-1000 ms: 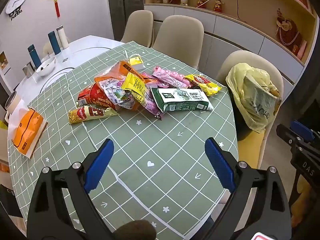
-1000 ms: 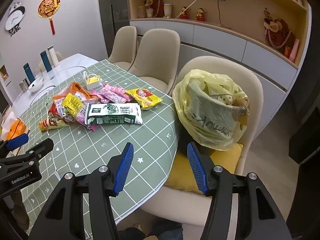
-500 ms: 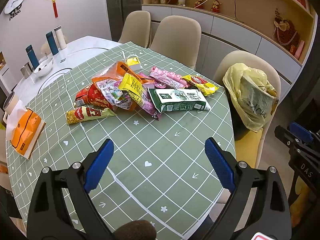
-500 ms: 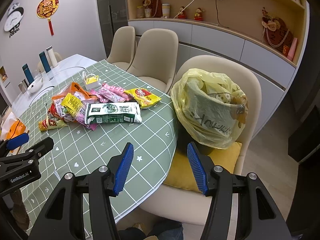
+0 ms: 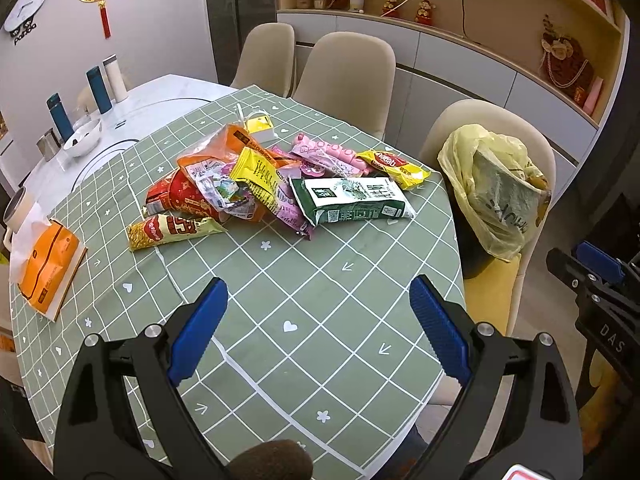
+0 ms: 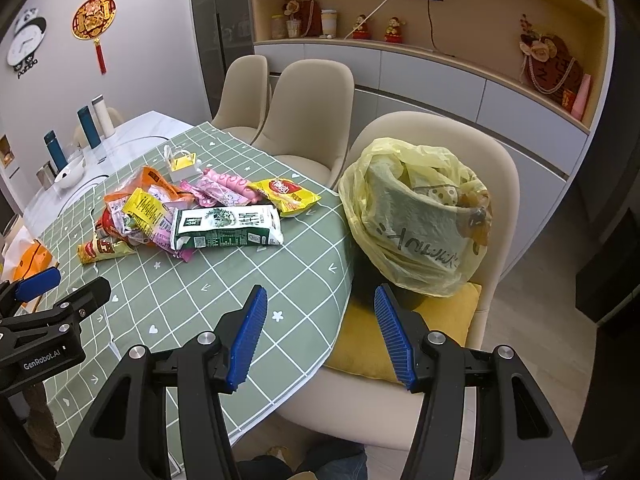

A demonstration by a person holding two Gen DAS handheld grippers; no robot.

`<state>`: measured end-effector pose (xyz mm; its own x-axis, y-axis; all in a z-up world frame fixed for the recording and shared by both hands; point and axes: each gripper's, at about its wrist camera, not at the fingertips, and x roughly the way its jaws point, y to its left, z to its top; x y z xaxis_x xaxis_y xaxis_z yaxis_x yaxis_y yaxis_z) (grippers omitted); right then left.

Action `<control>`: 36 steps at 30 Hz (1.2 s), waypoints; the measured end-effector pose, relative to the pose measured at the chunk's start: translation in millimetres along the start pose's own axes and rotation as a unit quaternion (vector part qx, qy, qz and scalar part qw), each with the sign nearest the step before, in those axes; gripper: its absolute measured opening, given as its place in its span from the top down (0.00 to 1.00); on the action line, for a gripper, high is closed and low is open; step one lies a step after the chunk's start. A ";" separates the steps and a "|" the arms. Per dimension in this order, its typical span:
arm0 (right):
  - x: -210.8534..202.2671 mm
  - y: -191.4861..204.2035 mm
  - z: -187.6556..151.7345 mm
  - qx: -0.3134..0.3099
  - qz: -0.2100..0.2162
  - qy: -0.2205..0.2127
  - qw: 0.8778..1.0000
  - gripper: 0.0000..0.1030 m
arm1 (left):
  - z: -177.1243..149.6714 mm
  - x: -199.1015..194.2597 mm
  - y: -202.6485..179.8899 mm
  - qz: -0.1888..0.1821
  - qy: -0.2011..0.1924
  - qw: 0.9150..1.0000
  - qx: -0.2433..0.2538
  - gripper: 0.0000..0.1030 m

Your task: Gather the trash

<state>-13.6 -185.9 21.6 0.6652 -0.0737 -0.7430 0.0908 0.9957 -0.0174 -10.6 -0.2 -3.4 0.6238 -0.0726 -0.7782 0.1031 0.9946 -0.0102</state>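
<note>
Left wrist view shows the left tongs point(image 5: 318, 316) spread wide and empty above bare green checked tablecloth point(image 5: 320, 292), with the whole heap of wrappers point(image 5: 276, 184) lying well ahead of their tips, none of it touched by either tool. Judging from that, the collecting has hardly begun: the heap sits intact on the table, and every packet has yet to be lifted across to the yellow plastic bag point(image 6: 416, 216), which stands on the beige chair point(image 6: 504, 184) ahead and slightly right of the right tongs point(image 6: 320, 330). Those right tongs are likewise released and hold nothing, poised over the table's edge and the yellow seat cushion point(image 6: 440, 320). The bag already bulges with something grey-green inside, so some rubbish may be in it, though what it is I cannot tell. Closest to both tools lies a green-and-white milk carton point(image 5: 352, 200), flattened, printed with Chinese characters and a small square code; beyond it a yellow snack packet point(image 5: 394, 166) with a red oval logo too small to read, a pink wrapper point(image 5: 328, 156), a yellow sachet point(image 5: 258, 174) and a long packet point(image 5: 172, 230) with red characters. Off to the left of the left tongs rests an orange tissue pack point(image 5: 50, 264). The bag bears dark script, unreadable upside down. The left tool's body reads "GenRobot.AI"; the right one's, "DAS".
</note>
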 end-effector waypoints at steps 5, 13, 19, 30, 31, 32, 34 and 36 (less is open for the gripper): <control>-0.8 -0.2 -0.4 0.000 0.000 0.000 1.000 0.48 | 0.1 -0.1 -0.4 0.000 0.000 1.000 -0.001 0.14; -0.8 0.3 -0.5 0.000 0.000 0.000 1.000 0.48 | 0.0 -0.1 -0.5 0.000 0.000 1.000 0.000 0.14; -1.1 0.3 -0.5 -0.001 -0.001 -0.001 1.000 0.48 | 0.7 -1.2 -2.6 -0.002 -0.001 1.000 0.000 0.14; -1.6 0.7 -0.8 -0.001 -0.001 0.000 1.000 0.48 | 0.6 -1.6 -3.7 -0.007 -0.004 1.000 0.002 0.14; -1.6 0.8 -0.9 -0.001 -0.001 0.000 1.000 0.48 | 0.4 -1.4 -3.2 -0.008 -0.004 1.000 0.002 0.14; -2.0 0.5 -0.5 -0.001 -0.002 0.000 1.000 0.48 | 0.6 -1.3 -3.2 -0.008 -0.004 1.000 0.002 0.14; -2.5 0.1 0.4 -0.002 -0.002 0.000 1.000 0.48 | 0.8 -0.7 -3.2 -0.009 -0.004 1.000 0.002 0.14; -2.5 -0.3 0.5 -0.002 -0.003 0.000 1.000 0.48 | 0.5 -0.2 -2.8 -0.010 -0.004 1.000 0.001 0.14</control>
<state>-15.0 -186.1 23.8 0.6642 -0.0787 -0.7434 0.0916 0.9955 -0.0235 -10.6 -3.1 -2.9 0.6277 -0.0938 -0.7728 0.1183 0.9927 -0.0244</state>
